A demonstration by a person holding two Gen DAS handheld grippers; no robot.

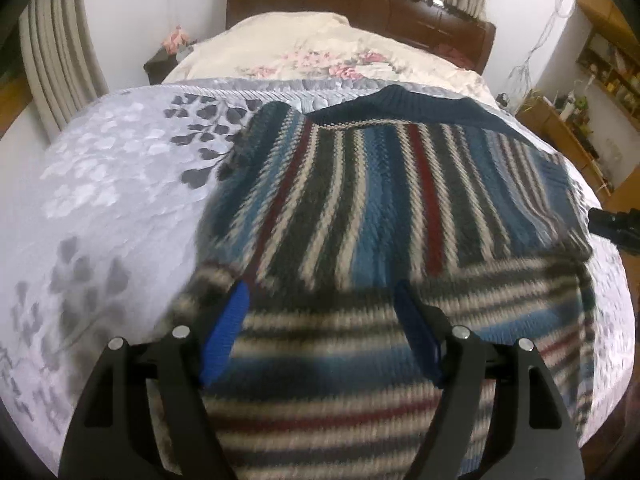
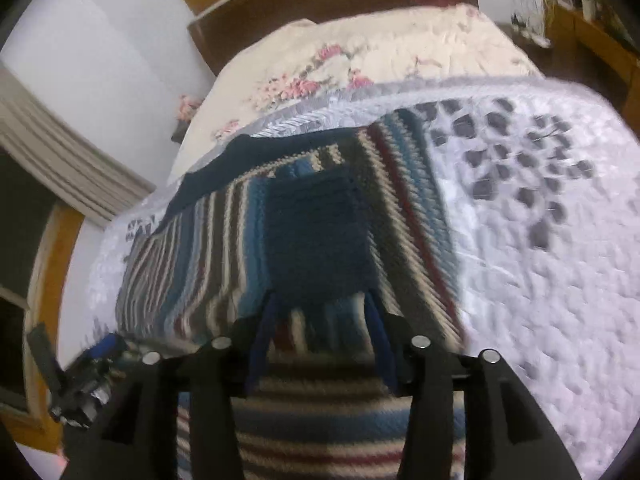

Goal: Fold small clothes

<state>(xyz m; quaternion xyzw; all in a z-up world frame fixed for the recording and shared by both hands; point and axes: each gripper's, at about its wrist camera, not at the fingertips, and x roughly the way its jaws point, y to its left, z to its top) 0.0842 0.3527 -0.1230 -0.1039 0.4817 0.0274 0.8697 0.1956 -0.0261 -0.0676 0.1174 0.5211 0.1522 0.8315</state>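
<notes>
A knit sweater (image 1: 360,200) with blue, cream, grey and dark red stripes lies flat on the bed, navy collar at the far end. A part with crosswise stripes (image 1: 360,360) is folded over its near end. My left gripper (image 1: 322,308) hovers over that fold, open, its blue pads (image 1: 234,320) wide apart with nothing between them. In the right wrist view the sweater (image 2: 200,260) carries a navy ribbed cuff (image 2: 316,232) lying just ahead of my right gripper (image 2: 322,316). That gripper is open, its fingers straddling striped knit. The right gripper (image 1: 616,224) shows at the sweater's right edge.
The bed has a white bedspread (image 1: 100,184) with grey leaf print. A cream floral quilt (image 1: 320,52) and a dark wooden headboard (image 1: 360,4) lie beyond. Wooden shelves (image 1: 592,92) stand to the right and curtains (image 1: 56,52) to the left. The left gripper (image 2: 80,380) shows low left.
</notes>
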